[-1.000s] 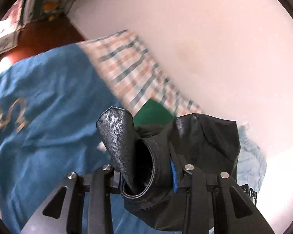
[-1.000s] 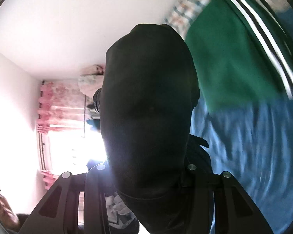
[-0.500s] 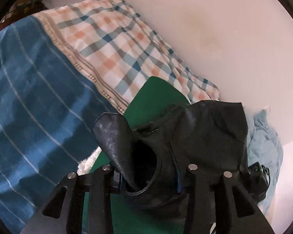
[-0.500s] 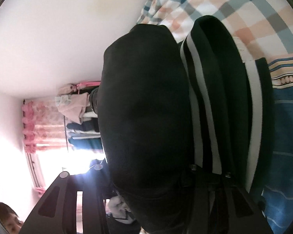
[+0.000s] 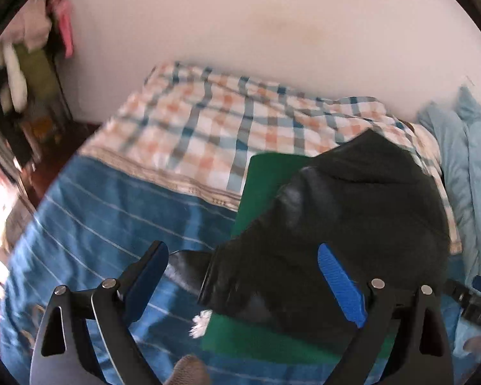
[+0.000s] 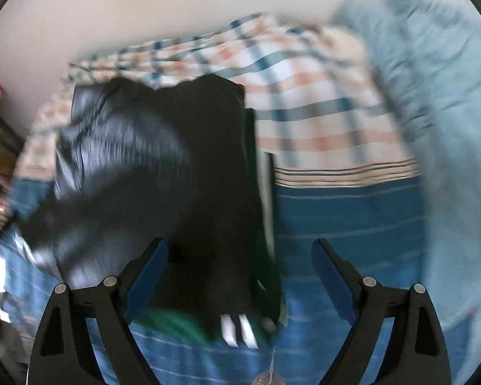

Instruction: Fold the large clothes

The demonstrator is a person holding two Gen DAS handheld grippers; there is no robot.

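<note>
The black jacket (image 5: 352, 224) lies folded on a green garment (image 5: 266, 179) on the bed, whose cover is a blue striped sheet (image 5: 118, 211) meeting a checked sheet (image 5: 227, 122) near the wall (image 5: 272, 32). In the left wrist view the jacket's leather sleeve (image 5: 195, 266) sticks out toward the left, its cuff resting on the blue sheet. The left gripper (image 5: 242, 276) hangs over the near edge of the jacket with its jaws wide apart, the blue pads (image 5: 340, 282) clear of the cloth and holding nothing.

In the right wrist view, which is blurred, the jacket (image 6: 163, 176) sits left of centre, with white stripes (image 6: 237, 333) of the garment under it showing at its near edge. The right gripper (image 6: 240, 269) also has its jaws spread apart and grips nothing; the left finger (image 6: 147, 272) stands in front of the jacket's edge, the right one over the blue sheet (image 6: 343, 211).

A pale blue quilt (image 6: 439, 96) is bunched at the right end of the bed. Hanging clothes (image 5: 32, 32) show at far left of the left view.
</note>
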